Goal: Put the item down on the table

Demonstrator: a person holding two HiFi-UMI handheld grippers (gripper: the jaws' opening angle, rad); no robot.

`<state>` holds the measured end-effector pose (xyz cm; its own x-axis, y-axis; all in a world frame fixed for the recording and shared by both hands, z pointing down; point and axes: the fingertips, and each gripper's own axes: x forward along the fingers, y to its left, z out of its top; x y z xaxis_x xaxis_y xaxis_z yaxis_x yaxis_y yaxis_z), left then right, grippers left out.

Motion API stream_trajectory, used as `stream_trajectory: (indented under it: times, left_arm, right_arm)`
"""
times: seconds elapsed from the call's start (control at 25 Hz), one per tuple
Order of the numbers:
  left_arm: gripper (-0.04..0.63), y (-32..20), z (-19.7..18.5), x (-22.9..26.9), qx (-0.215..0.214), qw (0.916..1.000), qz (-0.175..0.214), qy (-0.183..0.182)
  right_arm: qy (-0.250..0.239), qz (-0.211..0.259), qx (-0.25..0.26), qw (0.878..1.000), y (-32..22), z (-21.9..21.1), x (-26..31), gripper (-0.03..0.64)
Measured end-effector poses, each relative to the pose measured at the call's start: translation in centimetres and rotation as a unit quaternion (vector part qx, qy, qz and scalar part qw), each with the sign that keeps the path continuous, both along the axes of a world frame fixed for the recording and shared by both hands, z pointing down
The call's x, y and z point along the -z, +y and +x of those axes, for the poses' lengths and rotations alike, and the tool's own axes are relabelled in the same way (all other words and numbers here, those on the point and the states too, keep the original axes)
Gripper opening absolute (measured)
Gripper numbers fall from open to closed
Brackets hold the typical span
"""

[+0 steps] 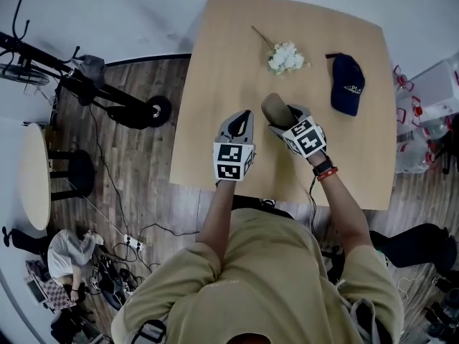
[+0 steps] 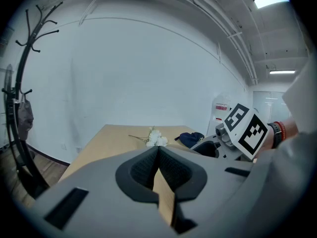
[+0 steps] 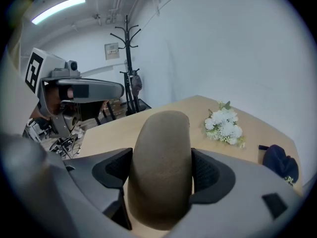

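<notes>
A brown rounded cylinder-shaped item [image 3: 161, 167] sits between the jaws of my right gripper [image 3: 161, 175], which is shut on it. In the head view the same brown item [image 1: 275, 110] pokes out ahead of the right gripper [image 1: 285, 120] above the wooden table [image 1: 215, 70]. My left gripper [image 1: 242, 122] hovers just left of it with its jaws closed together and nothing held. In the left gripper view the left gripper [image 2: 158, 155] shows its pads meeting at the tips, with the right gripper's marker cube [image 2: 246, 130] off to the right.
A bunch of white flowers [image 1: 285, 57] lies at the table's far middle, and a navy cap [image 1: 347, 83] lies to its right. A black coat stand [image 3: 128, 68] stands beyond the table. A small round table [image 1: 34, 175] and a scooter [image 1: 93, 88] stand on the floor at left.
</notes>
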<state>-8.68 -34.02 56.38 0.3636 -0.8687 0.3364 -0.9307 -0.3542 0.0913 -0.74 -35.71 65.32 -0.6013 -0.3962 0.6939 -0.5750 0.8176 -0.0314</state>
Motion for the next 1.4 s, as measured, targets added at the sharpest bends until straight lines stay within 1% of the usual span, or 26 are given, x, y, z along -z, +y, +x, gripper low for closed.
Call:
stream_trajectory:
  times: [0.12, 0.2, 0.36, 0.44, 0.56, 0.68, 0.96, 1.28, 1.4]
  left_arm:
    - [0.023, 0.0, 0.1, -0.9, -0.003, 1.0, -0.009, -0.001]
    - [0.023, -0.1, 0.0, -1.3, -0.006, 0.9999, -0.014, -0.002]
    - [0.023, -0.4, -0.4, -2.0, -0.01, 0.9997, -0.022, -0.003]
    - [0.023, -0.6, -0.7, -2.4, -0.01, 0.9996, -0.026, -0.004]
    - [0.023, -1.0, -1.4, -2.8, -0.009, 0.9995, -0.031, -0.004]
    - [0.023, -1.3, -2.0, -3.6, -0.009, 0.9992, -0.038, -0.003]
    - [0.023, -1.6, -2.1, -4.7, -0.014, 0.9986, -0.05, -0.002]
    - [0.023, -2.0, -2.5, -5.6, -0.017, 0.9979, -0.062, -0.004]
    - [0.023, -1.9, -2.5, -5.9, -0.018, 0.9977, -0.065, -0.003]
  right_arm:
    - [0.023, -0.003, 0.035, 0.999, -0.4, -0.2, -1.3, 0.376]
    - [0.037, -0.004, 0.068, 0.997, -0.3, -0.6, -2.2, 0.376]
    - [0.063, -0.009, 0.145, 0.987, 0.3, -1.8, -4.0, 0.376]
    - [0.074, -0.012, 0.185, 0.98, 0.7, -2.4, -4.8, 0.376]
    - [0.095, -0.02, 0.25, 0.963, 1.5, -3.0, -5.9, 0.376]
    - [0.114, -0.029, 0.294, 0.949, 1.8, -3.2, -7.0, 0.376]
    - [0.138, -0.047, 0.34, 0.929, 1.9, -2.9, -9.3, 0.377]
    - [0.151, -0.06, 0.35, 0.923, 1.6, -3.0, -11.0, 0.379]
    - [0.151, -0.066, 0.349, 0.922, 1.6, -2.9, -11.3, 0.38]
